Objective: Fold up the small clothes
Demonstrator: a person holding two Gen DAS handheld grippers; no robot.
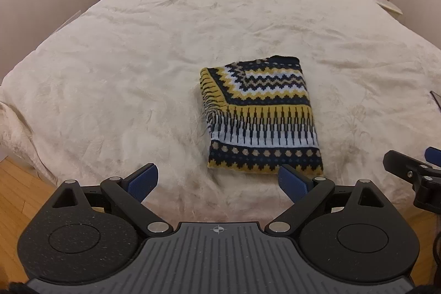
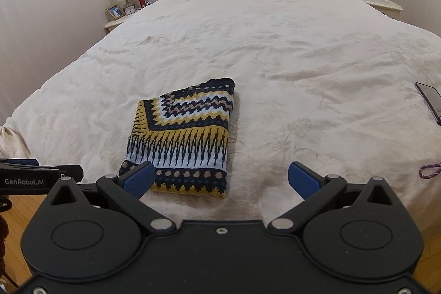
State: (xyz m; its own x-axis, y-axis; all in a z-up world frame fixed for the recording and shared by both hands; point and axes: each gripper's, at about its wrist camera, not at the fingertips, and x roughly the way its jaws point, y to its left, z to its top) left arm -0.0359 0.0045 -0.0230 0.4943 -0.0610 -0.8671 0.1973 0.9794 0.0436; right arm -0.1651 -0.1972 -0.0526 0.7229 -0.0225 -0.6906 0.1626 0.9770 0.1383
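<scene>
Your left gripper (image 1: 217,181) and right gripper (image 2: 220,179) both hang wide open, holding nothing. The folded knit scarf (image 1: 259,115) lies on the bedspread (image 1: 137,59) just ahead. It looks soft, light and floppy; pinch both near corners, away from the fringe.

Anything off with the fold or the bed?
Mostly tidy. The folded knit lies flat on the bed, but loose fringe threads stick out at its left edge. A phone sits near the bed's right edge.
</scene>
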